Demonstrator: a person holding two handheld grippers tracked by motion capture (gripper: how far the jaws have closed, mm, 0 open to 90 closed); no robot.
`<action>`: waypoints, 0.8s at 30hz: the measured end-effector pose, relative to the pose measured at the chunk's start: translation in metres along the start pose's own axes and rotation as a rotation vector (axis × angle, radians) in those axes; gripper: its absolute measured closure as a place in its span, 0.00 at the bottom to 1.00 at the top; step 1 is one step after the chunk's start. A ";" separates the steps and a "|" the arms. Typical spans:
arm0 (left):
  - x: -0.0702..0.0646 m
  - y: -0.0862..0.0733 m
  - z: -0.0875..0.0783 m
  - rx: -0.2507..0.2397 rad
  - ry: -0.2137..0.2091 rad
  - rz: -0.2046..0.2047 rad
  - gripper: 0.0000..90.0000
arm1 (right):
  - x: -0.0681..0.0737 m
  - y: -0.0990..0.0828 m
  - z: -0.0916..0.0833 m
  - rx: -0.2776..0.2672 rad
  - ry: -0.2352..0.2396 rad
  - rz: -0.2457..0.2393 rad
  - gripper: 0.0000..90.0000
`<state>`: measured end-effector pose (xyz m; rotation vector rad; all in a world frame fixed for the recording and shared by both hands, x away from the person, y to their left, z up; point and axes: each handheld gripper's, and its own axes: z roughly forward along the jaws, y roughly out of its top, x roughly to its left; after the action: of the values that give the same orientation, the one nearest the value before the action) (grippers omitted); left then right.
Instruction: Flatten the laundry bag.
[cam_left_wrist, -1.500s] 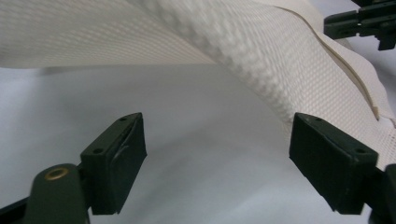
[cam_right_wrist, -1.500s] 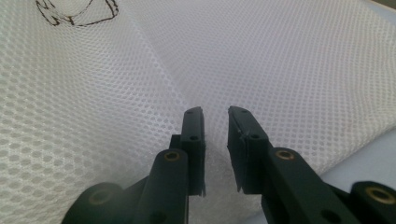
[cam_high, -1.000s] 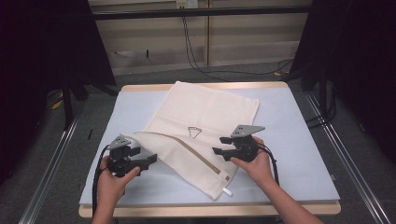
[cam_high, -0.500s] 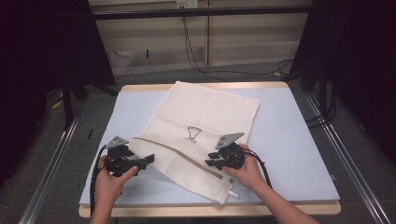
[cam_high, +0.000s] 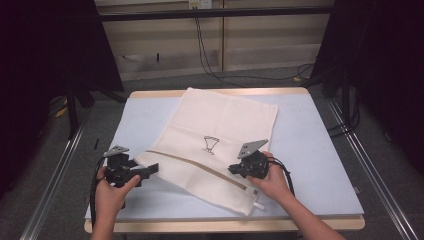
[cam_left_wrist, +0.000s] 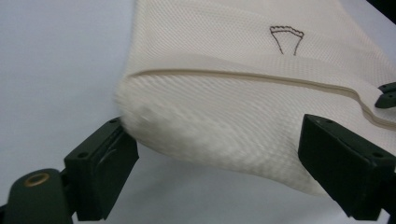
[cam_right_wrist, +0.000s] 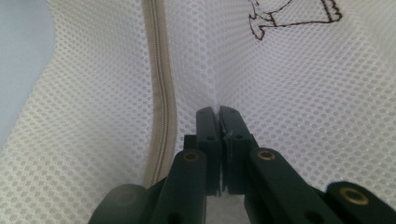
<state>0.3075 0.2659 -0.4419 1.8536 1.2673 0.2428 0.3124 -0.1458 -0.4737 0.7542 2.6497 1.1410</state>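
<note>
So this mesh laundry bag (cam_high: 215, 145) is lying flat on the pale blue tabletop (cam_high: 320, 150), angled a bit, with its near edge folded over toward the person. It's looking like very light, floppy stuff: cream honeycomb netting, no stiffness at all, so I'd guess it's going to sag and drape wherever it isn't supported. Probably not slippery, since the holes give the fingers something to bite.

The right gripper (cam_high: 239, 169) is sitting on the bag just beside the tan zipper (cam_right_wrist: 158, 88); its fingers have just been closing and are now pinched together on a small ridge of mesh, which you can see puckering up between them in the right gripper view. The left gripper (cam_high: 150, 170) is at the bag's left corner with its fingers (cam_left_wrist: 100, 170) spread wide, having just been opening further, and the folded edge is sitting between them without being squeezed.

Best places to grab, I'm thinking: the zipper seam or a folded edge, where the fabric is doubled and won't stretch out.

Looks-wise there's a little dark line drawing (cam_high: 211, 144) printed mid-bag, and a small white tag (cam_high: 257, 205) at the near corner.
</note>
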 end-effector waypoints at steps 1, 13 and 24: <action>0.000 0.001 -0.001 -0.002 -0.001 0.002 0.13 | -0.001 -0.002 -0.003 0.002 -0.003 0.000 0.98; -0.004 0.015 0.010 -0.002 -0.028 0.030 0.15 | -0.010 -0.021 -0.023 -0.003 -0.037 0.019 0.97; -0.011 0.020 0.030 0.030 -0.057 0.062 0.20 | -0.013 -0.035 -0.040 -0.010 -0.057 0.011 0.97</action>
<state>0.3328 0.2380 -0.4420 1.9142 1.1820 0.2031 0.2966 -0.1983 -0.4717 0.7885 2.5945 1.1170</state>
